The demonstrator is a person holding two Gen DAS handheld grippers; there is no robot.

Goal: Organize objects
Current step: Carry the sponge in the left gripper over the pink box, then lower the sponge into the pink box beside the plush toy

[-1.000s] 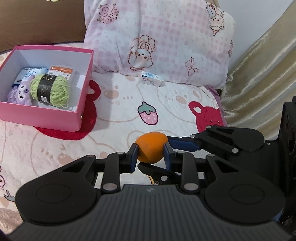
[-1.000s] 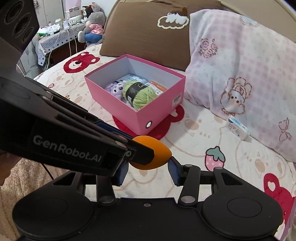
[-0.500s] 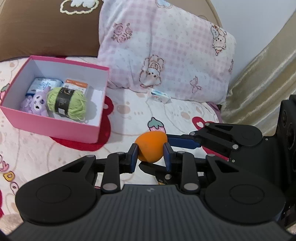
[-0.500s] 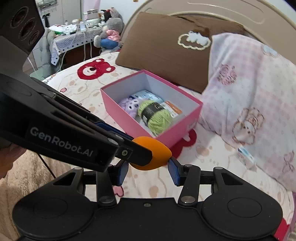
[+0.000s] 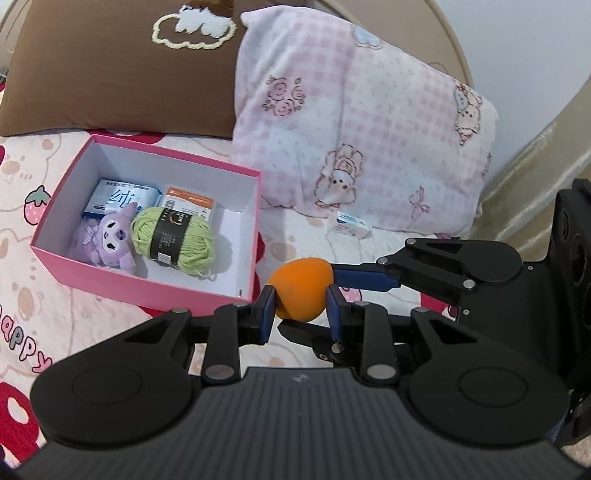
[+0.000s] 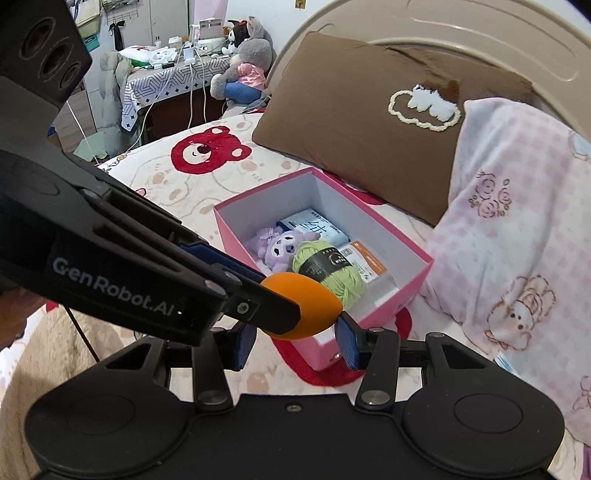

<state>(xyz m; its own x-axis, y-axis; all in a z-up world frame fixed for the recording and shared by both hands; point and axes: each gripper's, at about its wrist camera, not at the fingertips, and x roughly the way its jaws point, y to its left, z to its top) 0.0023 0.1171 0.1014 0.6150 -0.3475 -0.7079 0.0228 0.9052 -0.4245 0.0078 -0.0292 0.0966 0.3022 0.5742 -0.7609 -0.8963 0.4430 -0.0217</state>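
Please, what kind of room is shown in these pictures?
Most likely a bedroom: pillows, a brown pillow and a pink checked pillow, lean against a curved headboard, on a cartoon-bear bedsheet.

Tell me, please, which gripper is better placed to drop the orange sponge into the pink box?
Left, probably: the left gripper clamps the orange sponge squarely, nearest the pink box.

— Where does the left wrist view look from?
— Above the bed, close, tilted down at the pink box [image 5: 147, 291] and pillows.
— And the right?
— Lower right, facing left; both share the box [image 6: 376, 317] and orange sponge [image 6: 306, 310].
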